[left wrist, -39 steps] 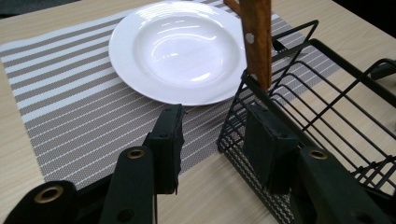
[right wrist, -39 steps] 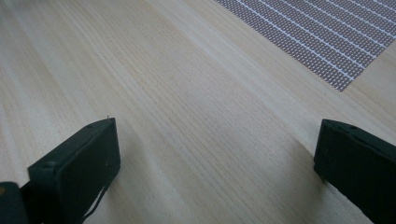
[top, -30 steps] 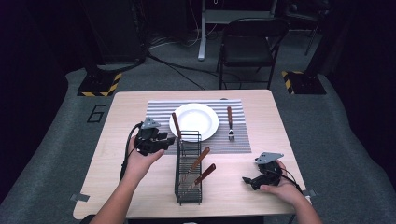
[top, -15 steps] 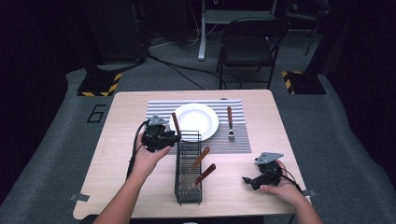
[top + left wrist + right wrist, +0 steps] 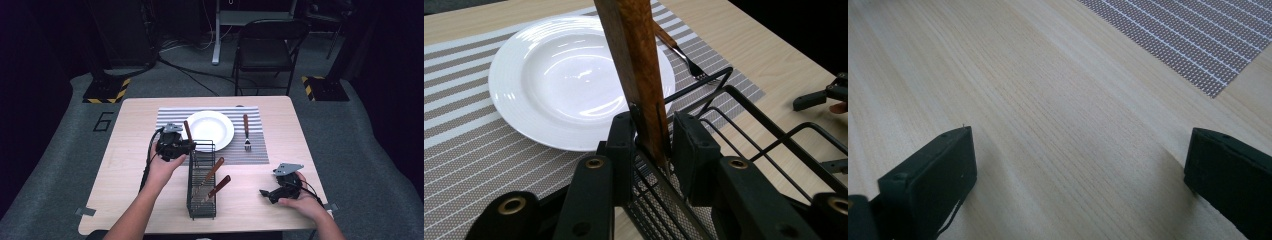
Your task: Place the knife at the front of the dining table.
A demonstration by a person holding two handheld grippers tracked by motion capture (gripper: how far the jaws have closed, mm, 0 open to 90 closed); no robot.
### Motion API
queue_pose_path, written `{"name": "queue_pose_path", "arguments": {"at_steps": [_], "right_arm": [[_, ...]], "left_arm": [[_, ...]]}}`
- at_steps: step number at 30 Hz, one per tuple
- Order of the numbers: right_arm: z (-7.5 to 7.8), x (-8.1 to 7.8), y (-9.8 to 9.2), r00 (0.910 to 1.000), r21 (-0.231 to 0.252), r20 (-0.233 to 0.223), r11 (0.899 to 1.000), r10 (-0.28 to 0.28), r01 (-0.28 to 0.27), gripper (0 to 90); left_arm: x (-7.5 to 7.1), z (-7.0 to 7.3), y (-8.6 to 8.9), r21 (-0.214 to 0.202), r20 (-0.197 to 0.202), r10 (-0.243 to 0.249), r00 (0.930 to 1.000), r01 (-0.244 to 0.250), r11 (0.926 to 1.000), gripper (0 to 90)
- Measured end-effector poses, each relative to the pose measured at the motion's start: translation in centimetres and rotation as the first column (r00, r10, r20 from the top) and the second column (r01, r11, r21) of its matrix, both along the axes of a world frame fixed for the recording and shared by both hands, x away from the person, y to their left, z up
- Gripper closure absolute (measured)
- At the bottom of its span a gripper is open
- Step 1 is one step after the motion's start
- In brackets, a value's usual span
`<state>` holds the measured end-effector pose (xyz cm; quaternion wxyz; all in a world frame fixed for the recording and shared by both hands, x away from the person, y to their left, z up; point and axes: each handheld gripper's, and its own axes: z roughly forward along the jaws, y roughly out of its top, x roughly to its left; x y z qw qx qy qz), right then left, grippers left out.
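A: Nearest your body, at six o'clock on the bench (image 5: 125, 150), your right tongs (image 5: 267, 194) rest low with the jaws spread wide and nothing between them; bare pale wood grain lies under them, and a corner of the striped mat (image 5: 1198, 40) sits beyond at one o'clock.

B: And the left?

A: Your left tongs (image 5: 651, 145) are pinching a wooden-handled utensil (image 5: 634, 65) low on its handle, just where the wood meets the metal. Its long axis runs up and away from the jaws, roughly toward twelve o'clock, with the metal end pointing down into the black wire caddy (image 5: 201, 185).

B: So which hand is nearer it?

A: Your left, plainly; your right sits well apart, at four o'clock from the caddy. My judgement is that the next move turns on that upright axis: the piece must travel along its own length to clear the thin wire rim.

B: What lies beyond?

A: Two more brown-handled pieces lean in the caddy. Past it at twelve o'clock lies a glossy white plate (image 5: 209, 129) on the woven mat, and a fork (image 5: 246, 132) just beside it at three o'clock.
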<state>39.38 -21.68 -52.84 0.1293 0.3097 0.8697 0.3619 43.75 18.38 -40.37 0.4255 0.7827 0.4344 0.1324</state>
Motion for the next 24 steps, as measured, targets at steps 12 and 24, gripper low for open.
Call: {"name": "queue_pose_path", "arguments": {"at_steps": [12, 24], "right_arm": [[0.0, 0.0, 0.0, 1.0, 0.002, -0.002, 1.0, -0.002, 0.002, 0.0], [0.0, 0.0, 0.0, 1.0, 0.002, -0.002, 1.0, -0.003, 0.003, 0.0]], "left_arm": [[-0.8, 0.3, 0.1, -0.001, 0.032, 0.006, 0.9995, -0.006, 1.0, 73.3], [-2.0, 0.5, -0.5, -0.001, 0.071, -0.042, 0.9966, 0.042, 0.9991, 77.9]]}}
